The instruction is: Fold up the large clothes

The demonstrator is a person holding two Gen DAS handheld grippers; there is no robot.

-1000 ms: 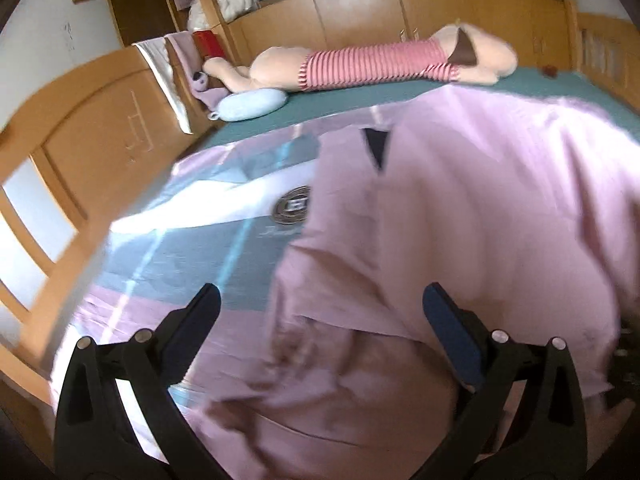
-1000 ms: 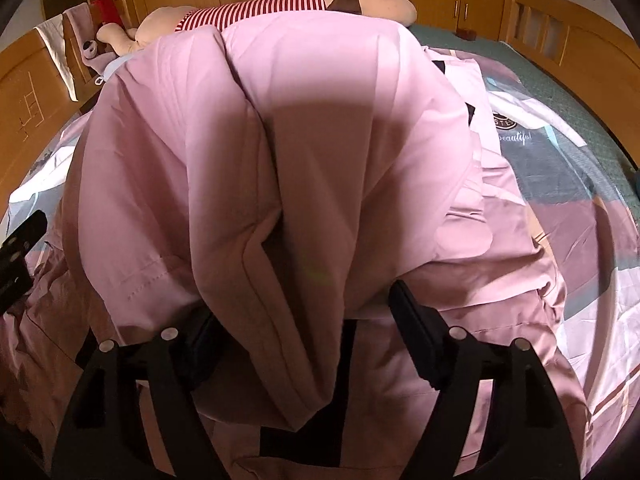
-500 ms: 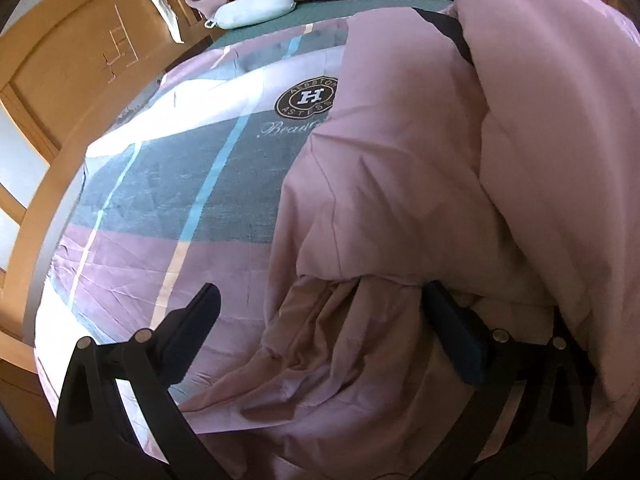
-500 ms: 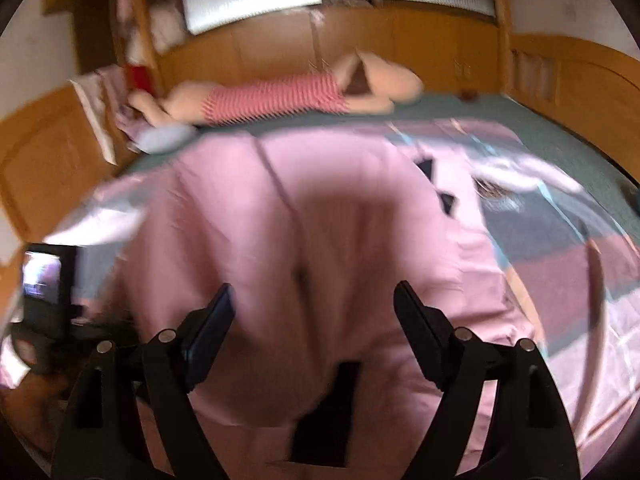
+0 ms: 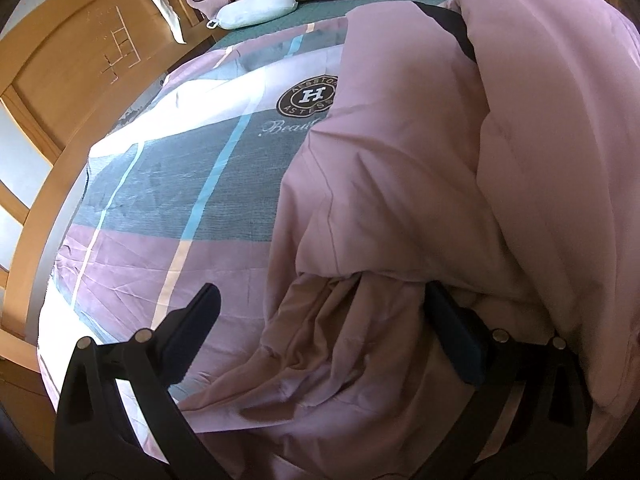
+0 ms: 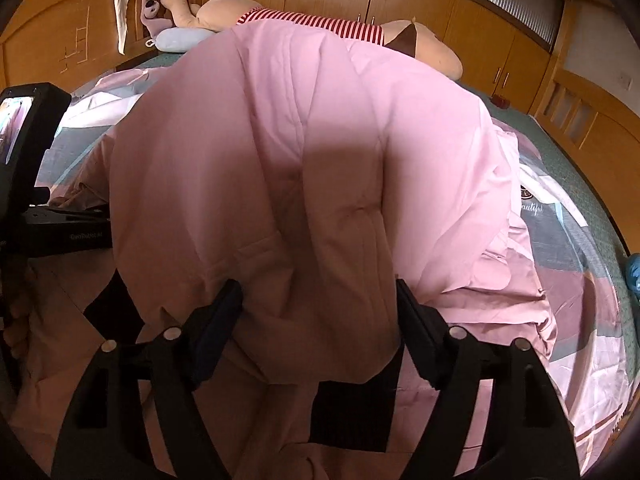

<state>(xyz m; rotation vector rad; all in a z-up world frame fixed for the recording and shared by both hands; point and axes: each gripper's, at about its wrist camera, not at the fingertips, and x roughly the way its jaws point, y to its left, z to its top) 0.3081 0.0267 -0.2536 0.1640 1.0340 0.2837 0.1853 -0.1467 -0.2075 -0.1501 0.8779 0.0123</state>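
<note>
A large pink garment (image 5: 400,184) with black trim lies bunched on a bed and fills the right wrist view (image 6: 320,152). My left gripper (image 5: 320,320) is open, its jaws wide apart over the garment's crumpled lower edge. My right gripper (image 6: 320,312) is open, its jaws on either side of a thick hanging fold of the garment, not pinching it. The left gripper's body also shows at the left edge of the right wrist view (image 6: 36,168).
The bed has a patterned sheet (image 5: 168,184) with a round logo (image 5: 308,96). A striped plush toy (image 6: 320,28) and a pale blue cushion (image 5: 256,12) lie at the far side. A wooden bed frame (image 5: 72,72) runs on the left, wooden cabinets (image 6: 460,32) behind.
The left gripper has dropped closer to the garment's lower edge. The right gripper has swung and come back down onto the hanging fold. The garment is bunched higher.
</note>
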